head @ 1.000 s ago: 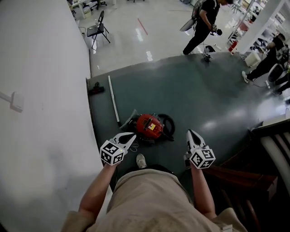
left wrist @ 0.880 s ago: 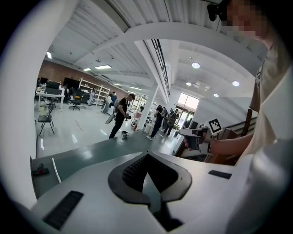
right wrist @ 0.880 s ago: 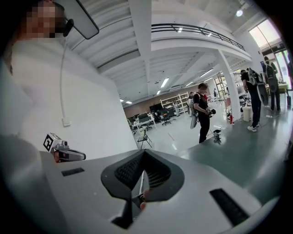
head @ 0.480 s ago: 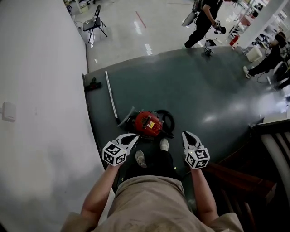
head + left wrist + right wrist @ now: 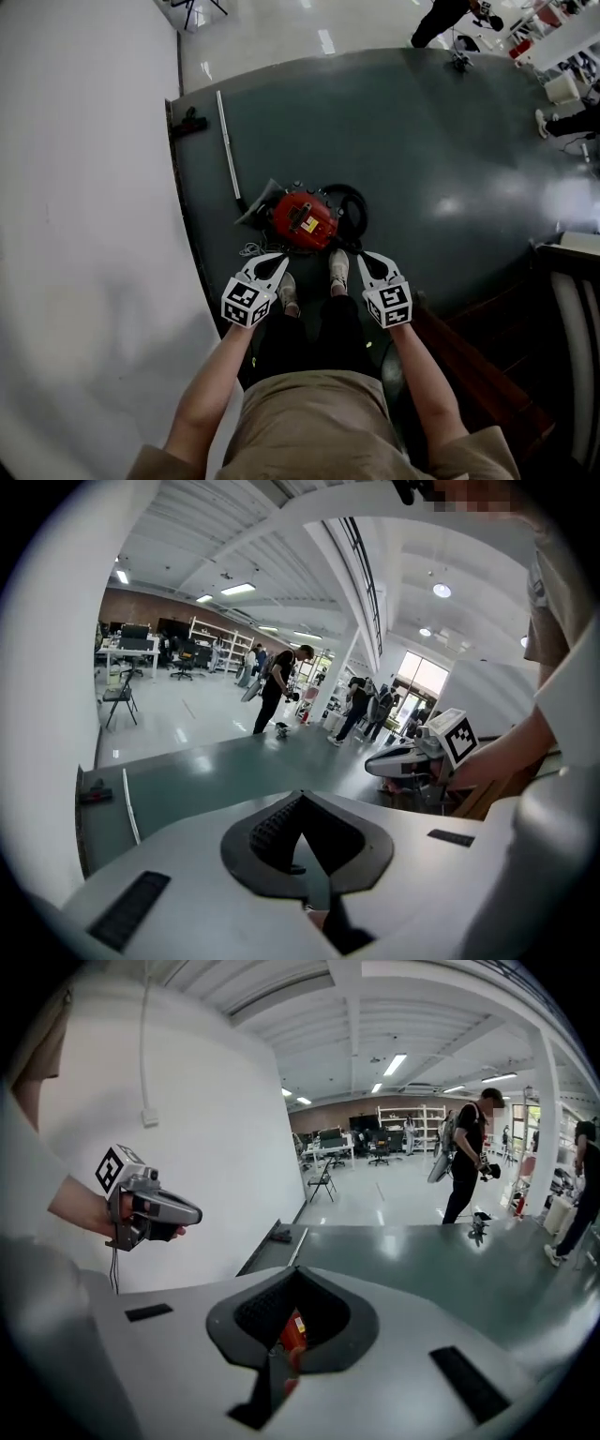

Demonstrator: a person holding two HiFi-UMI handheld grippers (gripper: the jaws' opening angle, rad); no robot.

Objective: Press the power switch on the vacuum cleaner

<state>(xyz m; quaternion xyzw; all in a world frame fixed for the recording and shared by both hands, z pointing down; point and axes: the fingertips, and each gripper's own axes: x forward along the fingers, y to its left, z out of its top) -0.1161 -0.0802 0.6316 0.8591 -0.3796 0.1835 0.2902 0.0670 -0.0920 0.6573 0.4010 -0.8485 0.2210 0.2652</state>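
Note:
A red vacuum cleaner [image 5: 303, 220] lies on the dark green floor, with a black hose [image 5: 349, 204] coiled at its right. Its switch cannot be made out. In the head view my left gripper [image 5: 278, 261] hangs just below and left of the vacuum, jaws together and empty. At the same height my right gripper [image 5: 364, 259] hangs below and right of it, also shut on nothing. Both stand clear of the vacuum. The right gripper view shows a strip of red vacuum [image 5: 292, 1333] through the opening behind its shut jaws [image 5: 298, 1269]. The left gripper view [image 5: 302, 797] looks over the floor.
A white wand [image 5: 228, 150] and a black floor nozzle [image 5: 187, 124] lie along the white wall [image 5: 84, 206] at the left. My shoes [image 5: 338, 270] stand just short of the vacuum. A dark wooden stair rail [image 5: 487, 347] is at the right. People [image 5: 464, 1162] stand at the far floor edge.
Both grippers have sunk and come closer to the vacuum. My feet have stepped up to it, and the head view has tilted further down.

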